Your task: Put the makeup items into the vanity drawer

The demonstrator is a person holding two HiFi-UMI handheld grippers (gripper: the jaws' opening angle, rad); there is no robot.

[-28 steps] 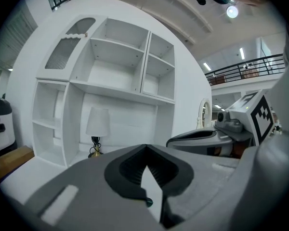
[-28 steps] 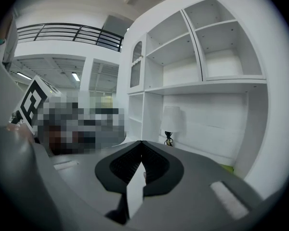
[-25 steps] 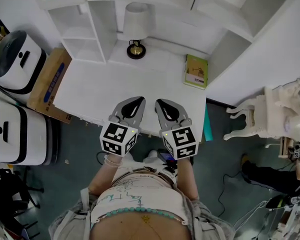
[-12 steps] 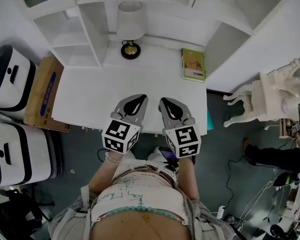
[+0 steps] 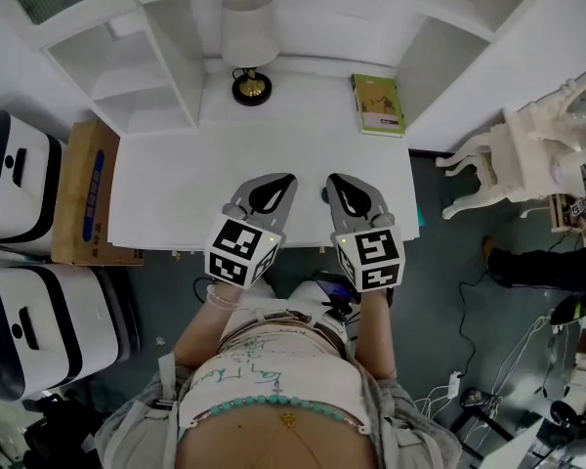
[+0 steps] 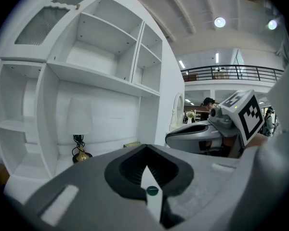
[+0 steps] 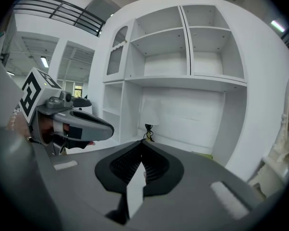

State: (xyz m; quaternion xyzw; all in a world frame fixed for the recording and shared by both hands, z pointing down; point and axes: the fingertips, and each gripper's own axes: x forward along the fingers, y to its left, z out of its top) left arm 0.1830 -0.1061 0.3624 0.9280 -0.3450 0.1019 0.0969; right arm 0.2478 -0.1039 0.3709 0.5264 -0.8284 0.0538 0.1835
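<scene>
A white vanity desk stands before me with shelves behind it. No makeup items show in any view, and I see no drawer front. My left gripper and right gripper hover side by side over the desk's front part, both shut with nothing between the jaws. In the left gripper view the left gripper's jaws meet at the tip, and the right gripper shows alongside. The right gripper view shows the right gripper's jaws closed, with the left gripper at its left.
A white-shaded lamp stands at the desk's back. A green book lies at the back right. A cardboard box and white-and-black appliances sit to the left, a white ornate chair to the right. Cables lie on the floor.
The head view has shifted towards the desk. Both grippers have moved a little further over the desk top and stay shut.
</scene>
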